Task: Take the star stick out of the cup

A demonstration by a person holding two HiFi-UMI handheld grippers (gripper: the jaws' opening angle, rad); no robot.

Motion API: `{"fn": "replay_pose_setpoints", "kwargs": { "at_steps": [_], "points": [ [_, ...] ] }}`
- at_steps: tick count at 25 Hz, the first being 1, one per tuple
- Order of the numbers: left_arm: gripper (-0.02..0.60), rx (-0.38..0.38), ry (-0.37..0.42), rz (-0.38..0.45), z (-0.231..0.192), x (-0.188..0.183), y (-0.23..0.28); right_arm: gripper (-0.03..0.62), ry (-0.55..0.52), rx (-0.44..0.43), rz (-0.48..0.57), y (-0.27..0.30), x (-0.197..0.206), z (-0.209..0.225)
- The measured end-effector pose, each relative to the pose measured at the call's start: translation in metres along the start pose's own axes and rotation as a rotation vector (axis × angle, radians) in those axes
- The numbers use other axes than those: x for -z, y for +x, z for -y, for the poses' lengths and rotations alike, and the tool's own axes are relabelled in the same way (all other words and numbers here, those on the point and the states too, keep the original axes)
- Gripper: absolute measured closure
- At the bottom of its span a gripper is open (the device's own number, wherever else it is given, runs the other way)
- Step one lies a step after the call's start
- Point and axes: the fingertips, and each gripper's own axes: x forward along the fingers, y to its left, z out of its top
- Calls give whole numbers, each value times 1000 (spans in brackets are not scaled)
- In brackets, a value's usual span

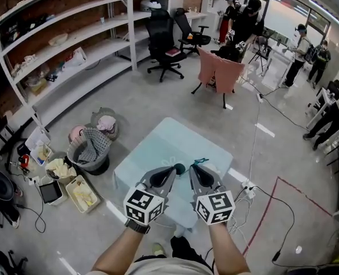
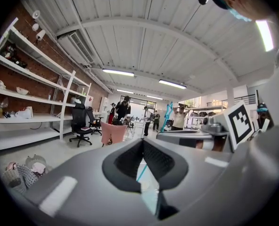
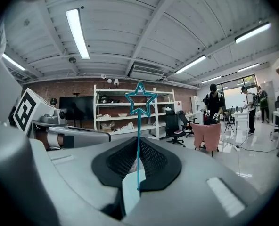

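Note:
The teal star stick [image 3: 140, 100] stands upright between the pads of my right gripper [image 3: 138, 141], which is shut on its thin stem. In the head view that right gripper [image 1: 197, 168] hovers over the pale table [image 1: 158, 142], with the star stick [image 1: 201, 161] at its tip. Beside it my left gripper [image 1: 172, 172] is shut, and a small dark round thing [image 1: 180, 168], perhaps the cup, sits just past its tip. The left gripper [image 2: 142, 141] shows closed pads with no cup in view. From there the star [image 2: 168, 113] rises above the right gripper [image 2: 186, 136].
A grey basket [image 1: 89, 150] and bins of clutter sit on the floor to the left. White shelves [image 1: 72, 56] line the left wall. Behind the table are a pink-draped chair [image 1: 218, 73] and office chairs [image 1: 164, 44]. A power strip [image 1: 247, 188] and cables lie to the right, and several people stand far back.

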Motion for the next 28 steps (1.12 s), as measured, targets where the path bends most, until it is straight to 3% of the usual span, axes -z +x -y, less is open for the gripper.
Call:
{"fn": "replay_pose_setpoints", "kwargs": {
  "at_steps": [16,28],
  "points": [
    [575,1,48,79,25,-49,-57,568,-49,5,63,-39,-45,-40],
    [575,-4,59,83,30,-54,-65,568,-58,-7,68,-45,-49,-50]
  ]
}}
